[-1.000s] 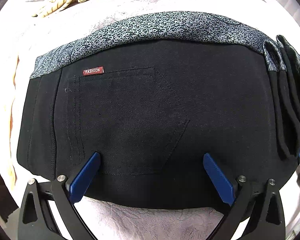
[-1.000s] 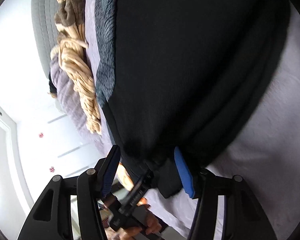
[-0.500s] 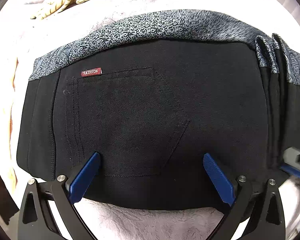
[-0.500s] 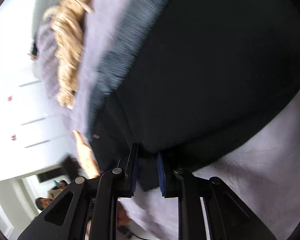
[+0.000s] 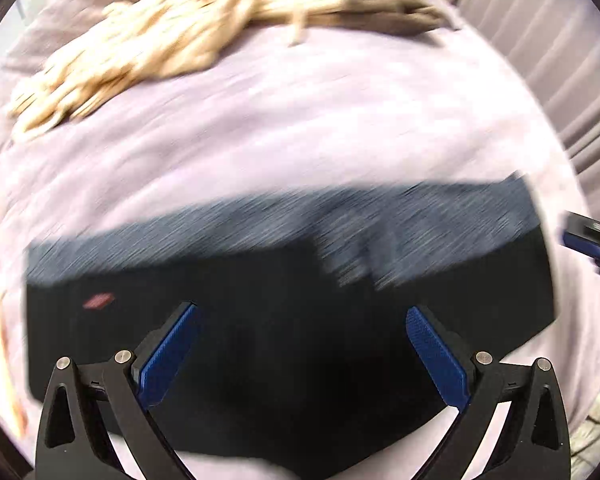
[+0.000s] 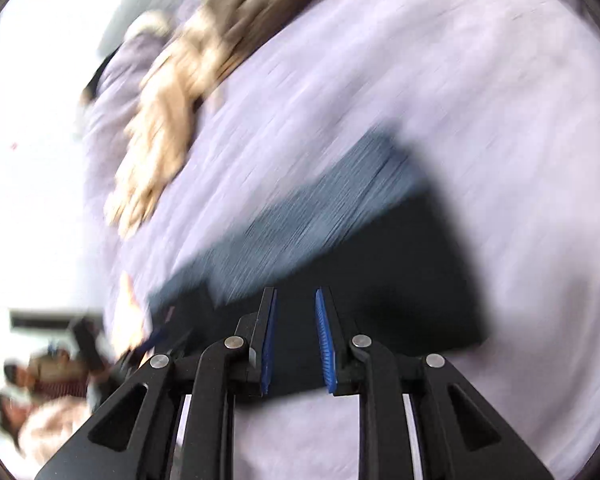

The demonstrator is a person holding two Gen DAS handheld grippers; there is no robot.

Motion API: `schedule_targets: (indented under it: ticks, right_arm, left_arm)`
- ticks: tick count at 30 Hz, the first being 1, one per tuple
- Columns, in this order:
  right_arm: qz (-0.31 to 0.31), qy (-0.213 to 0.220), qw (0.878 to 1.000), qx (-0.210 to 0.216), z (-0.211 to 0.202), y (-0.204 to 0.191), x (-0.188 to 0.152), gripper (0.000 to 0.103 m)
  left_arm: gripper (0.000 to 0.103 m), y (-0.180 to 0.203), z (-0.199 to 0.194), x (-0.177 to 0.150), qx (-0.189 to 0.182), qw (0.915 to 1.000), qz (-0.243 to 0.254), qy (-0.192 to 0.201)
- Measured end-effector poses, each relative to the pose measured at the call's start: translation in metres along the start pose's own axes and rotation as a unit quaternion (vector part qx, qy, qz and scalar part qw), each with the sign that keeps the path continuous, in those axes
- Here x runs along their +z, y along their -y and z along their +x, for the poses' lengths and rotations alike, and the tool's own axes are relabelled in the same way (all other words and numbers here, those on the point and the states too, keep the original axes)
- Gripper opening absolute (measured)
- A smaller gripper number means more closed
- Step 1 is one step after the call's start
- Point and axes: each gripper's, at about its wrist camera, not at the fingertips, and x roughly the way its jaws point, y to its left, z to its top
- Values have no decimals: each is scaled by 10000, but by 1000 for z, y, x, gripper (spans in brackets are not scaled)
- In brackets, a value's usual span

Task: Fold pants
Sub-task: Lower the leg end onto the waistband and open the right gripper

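Note:
The black pants (image 5: 300, 360) lie folded into a flat packet on the lavender bed cover (image 5: 300, 120), with the grey speckled waistband along the far edge. My left gripper (image 5: 302, 311) hovers above the packet, wide open and empty. In the right wrist view the pants (image 6: 380, 280) lie below and beyond my right gripper (image 6: 296, 294). Its jaws stand narrow and are opening, the blue pads apart with no cloth pinched between them. The right gripper (image 5: 588, 240) also shows at the right edge of the left wrist view. Both views are motion-blurred.
A tan and brown knitted garment (image 5: 180, 32) lies heaped at the far side of the bed, also as the knitted garment (image 6: 180, 100). A pleated curtain (image 5: 560, 60) hangs at the right. People (image 6: 32, 380) are beyond the bed at the lower left.
Both grippers have lifted and drawn back, so the pants look smaller and lower. The right gripper closed on the pants' edge, then let go. The left stays open.

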Motion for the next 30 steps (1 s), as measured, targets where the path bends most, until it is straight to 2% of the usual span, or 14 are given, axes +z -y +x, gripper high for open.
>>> schedule_targets:
  ticks: [2,4,5,6,7,9,12,15,19,21,25,27,30]
  right_arm:
    - [176,157,9997,-97,4,19,29,23]
    - [289,65,9995,-148,26,31,40,23]
    - [453,-141,9988,-104,45,40,41,23]
    - [584,-325,9978,-39,57,41,46,22]
    - [741,-605,9954,70,75,46,37,21]
    - [652,-794,9947,97,89,39,15,19]
    - [17,-1042,9946,-20,94,11,-14,18]
    - [-285,-1187,9925,116,96,-21,-28,23]
    - [-1207,-735,9900,-25,98,-81,-31,23]
    - [-1363,-615,9887,-146,113,-100,-31,23]
    - [-1149,-1038,9857,-658,162,-99,-53,24]
    - [-1216,-898,9853,-792,154,-101,-69,25]
    - [-1577,-1182,9760,-922,147,-111,-91,25]
  left_arm:
    - [103,26,15,13,-51,10000,3,52]
    - [103,42,38,18,107,9999,-32,-122]
    - [103,44,53,14,303,9990,-44,-329]
    - [103,41,67,6,342,9977,-87,-571]
    - [103,36,70,-2,227,9980,-127,-571]
    - [103,31,61,-17,205,9987,135,-436]
    - [103,16,38,-40,299,9980,392,-398]
    - [103,-14,15,-60,99,9989,98,-437]
    - [103,-52,-5,-90,397,9976,-162,-537]
    - [103,-69,-11,-106,528,9964,-289,-597]
    - [103,-99,-22,-131,680,9933,-560,-754]
    - [103,-114,-28,-142,683,9922,-707,-769]
    - [103,-127,-33,-153,662,9907,-867,-817]
